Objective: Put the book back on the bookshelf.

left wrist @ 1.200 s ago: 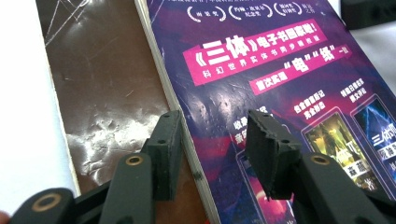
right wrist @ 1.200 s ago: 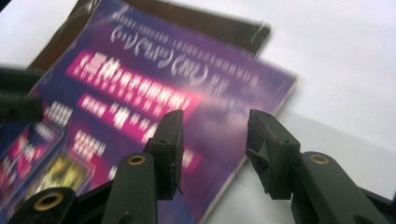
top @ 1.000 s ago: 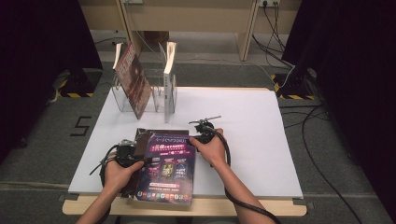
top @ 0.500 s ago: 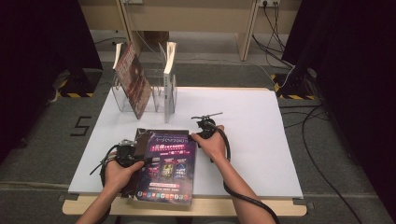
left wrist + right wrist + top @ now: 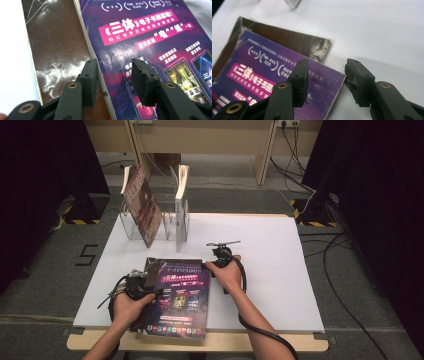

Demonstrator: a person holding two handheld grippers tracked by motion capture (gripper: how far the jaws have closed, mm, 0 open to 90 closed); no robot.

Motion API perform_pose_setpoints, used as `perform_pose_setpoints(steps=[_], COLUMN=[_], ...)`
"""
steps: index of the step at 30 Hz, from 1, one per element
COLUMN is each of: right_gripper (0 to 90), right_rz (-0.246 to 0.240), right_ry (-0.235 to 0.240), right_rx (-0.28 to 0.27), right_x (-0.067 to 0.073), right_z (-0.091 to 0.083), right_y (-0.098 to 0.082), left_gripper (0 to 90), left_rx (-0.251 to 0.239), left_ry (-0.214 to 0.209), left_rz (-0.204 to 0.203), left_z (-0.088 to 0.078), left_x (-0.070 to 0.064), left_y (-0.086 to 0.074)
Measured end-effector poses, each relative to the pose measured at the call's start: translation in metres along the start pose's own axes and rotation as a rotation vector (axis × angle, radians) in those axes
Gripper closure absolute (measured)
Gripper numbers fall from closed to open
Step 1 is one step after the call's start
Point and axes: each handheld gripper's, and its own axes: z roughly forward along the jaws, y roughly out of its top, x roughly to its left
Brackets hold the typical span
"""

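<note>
A purple paperback [image 5: 182, 295] lies flat on top of a dark brown book [image 5: 150, 270] near the table's front edge. My left gripper [image 5: 141, 287] stands open over the purple book's left edge. In the left gripper view [image 5: 113, 67] one jaw hangs over the brown cover [image 5: 55, 45] and the other over the purple cover [image 5: 150, 32]. My right gripper [image 5: 217, 259] is open at the book's far right corner. Its jaws have just been closing, and in the right gripper view [image 5: 327, 67] they straddle that corner of the purple book [image 5: 262, 75] without pinching it. The brown book [image 5: 294, 42] peeks out behind.
A clear book stand [image 5: 131, 227] at the table's back left holds a leaning dark book [image 5: 142, 207] and an upright white one [image 5: 182, 210]. The white table top [image 5: 280, 270] stretches bare to the right. Cables [image 5: 340, 285] lie on the floor at the right.
The right hand has edged slightly left toward the purple book's far corner. The left hand and both books have stayed put.
</note>
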Motion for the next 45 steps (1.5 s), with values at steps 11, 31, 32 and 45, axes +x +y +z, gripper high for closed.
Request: perform_pose_setpoints(steps=[11,31,32,45], right_gripper=[55.8,55.7,55.7,55.7], right_rz=[0.071,0.116,0.124,0.148], right_ry=[0.056,0.074,0.079,0.102], right_rx=[-0.027,0.015,0.010,0.018], right_x=[-0.004,-0.011,-0.010,-0.015], right_z=[-0.015,-0.014,-0.014,-0.018], right_y=[-0.004,-0.021,-0.021,-0.025], left_gripper=[57.9,58.7,58.7,59.0], left_rx=[-0.010,-0.012,-0.012,-0.011], left_ry=[0.025,0.035,0.035,0.038], left_rz=[0.005,0.003,0.002,0.006], left_z=[0.000,0.000,0.000,0.000], left_x=[-0.004,-0.006,-0.006,-0.008], left_y=[-0.002,-0.002,-0.002,-0.002])
